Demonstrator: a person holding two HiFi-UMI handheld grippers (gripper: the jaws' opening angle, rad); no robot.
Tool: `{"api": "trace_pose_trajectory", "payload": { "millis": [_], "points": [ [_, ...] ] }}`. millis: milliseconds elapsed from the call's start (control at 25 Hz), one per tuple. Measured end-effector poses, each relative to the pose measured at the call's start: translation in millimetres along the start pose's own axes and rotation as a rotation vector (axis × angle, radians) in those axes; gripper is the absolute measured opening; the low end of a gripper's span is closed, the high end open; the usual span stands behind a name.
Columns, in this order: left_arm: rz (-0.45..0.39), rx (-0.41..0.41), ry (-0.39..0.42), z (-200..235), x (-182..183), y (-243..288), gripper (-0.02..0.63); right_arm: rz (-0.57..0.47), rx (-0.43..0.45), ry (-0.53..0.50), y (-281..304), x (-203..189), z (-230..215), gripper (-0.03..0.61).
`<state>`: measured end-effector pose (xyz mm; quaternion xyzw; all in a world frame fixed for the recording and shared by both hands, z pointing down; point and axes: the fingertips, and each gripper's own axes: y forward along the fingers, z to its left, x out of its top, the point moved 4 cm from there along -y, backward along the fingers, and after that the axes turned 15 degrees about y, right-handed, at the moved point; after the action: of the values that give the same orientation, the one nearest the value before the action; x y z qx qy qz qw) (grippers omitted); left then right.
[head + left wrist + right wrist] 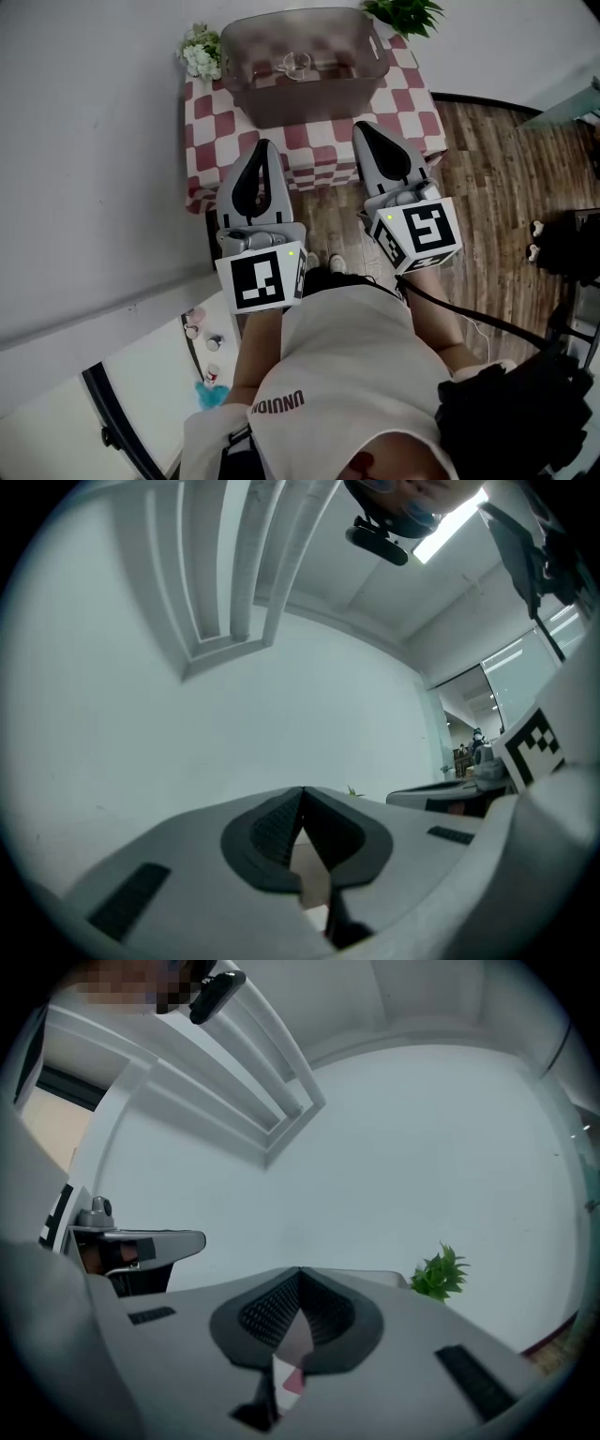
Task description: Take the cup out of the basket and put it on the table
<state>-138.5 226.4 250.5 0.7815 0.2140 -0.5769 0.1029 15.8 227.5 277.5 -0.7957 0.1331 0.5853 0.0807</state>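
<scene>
A clear glass cup (296, 65) lies inside the translucent grey basket (305, 103), which stands on the red-and-white checkered table (323, 141) against the wall. My left gripper (263, 143) hovers at the table's near edge, below the basket's left front, its jaws shut with nothing between them. My right gripper (362, 126) is held just in front of the basket's right front corner, also shut and empty. In the left gripper view the gripper (302, 791) points up at the wall; in the right gripper view the gripper (299, 1272) does the same.
White flowers (199, 52) stand at the table's back left and a green plant (405, 13) at its back right; the plant (437, 1273) also shows in the right gripper view. A wooden floor (506, 178) lies right of the table. The white wall runs along the left.
</scene>
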Motion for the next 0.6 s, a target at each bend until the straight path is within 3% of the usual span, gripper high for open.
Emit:
{"api": "trace_pose_trajectory", "payload": {
  "millis": [600],
  "points": [
    [0.013, -0.024, -0.027, 40, -28, -6, 0.012, -0.029, -0.027, -0.009, 22, -3, 26, 0.017]
  ]
}}
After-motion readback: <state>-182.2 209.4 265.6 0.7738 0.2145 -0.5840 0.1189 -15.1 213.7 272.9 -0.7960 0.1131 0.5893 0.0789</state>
